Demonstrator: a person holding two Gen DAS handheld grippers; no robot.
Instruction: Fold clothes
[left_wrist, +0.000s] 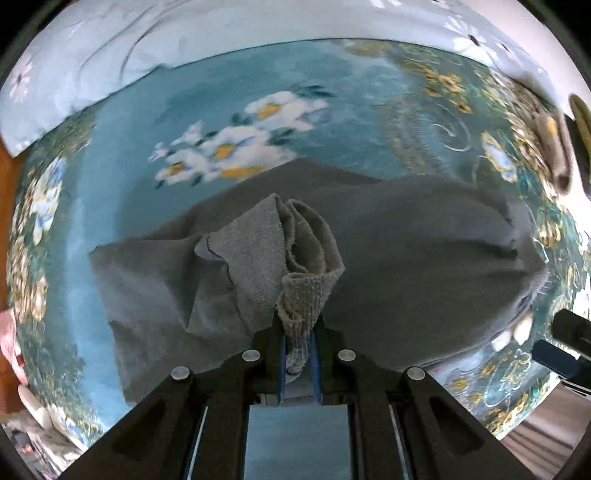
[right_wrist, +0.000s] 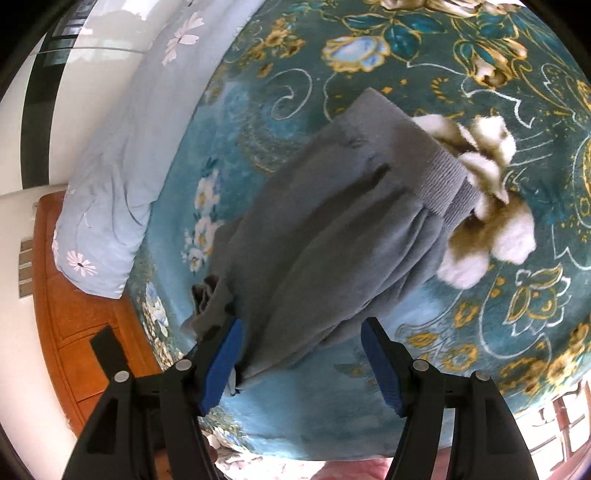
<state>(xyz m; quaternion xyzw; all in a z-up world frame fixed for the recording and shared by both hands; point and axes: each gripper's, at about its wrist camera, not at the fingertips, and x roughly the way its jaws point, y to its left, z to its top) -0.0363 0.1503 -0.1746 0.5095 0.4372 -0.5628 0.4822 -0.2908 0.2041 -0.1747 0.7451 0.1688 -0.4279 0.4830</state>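
- Right wrist view: the bed (right_wrist: 480, 350), under a teal flowered blanket, carries grey trousers (right_wrist: 332, 229) lying flat, ribbed waistband (right_wrist: 443, 181) at the far end.
- A pale blue pillow (right_wrist: 110, 177) lies well apart at the bed's edge.
- The left claw (left_wrist: 298, 354) is pressed together, pinching a bunched trouser cuff (left_wrist: 303, 299) lifted off the bed; a fold looks underway.
- The right claw (right_wrist: 301, 365) is spread over the near trouser edge, holding nothing; next it likely needs to grip that edge.
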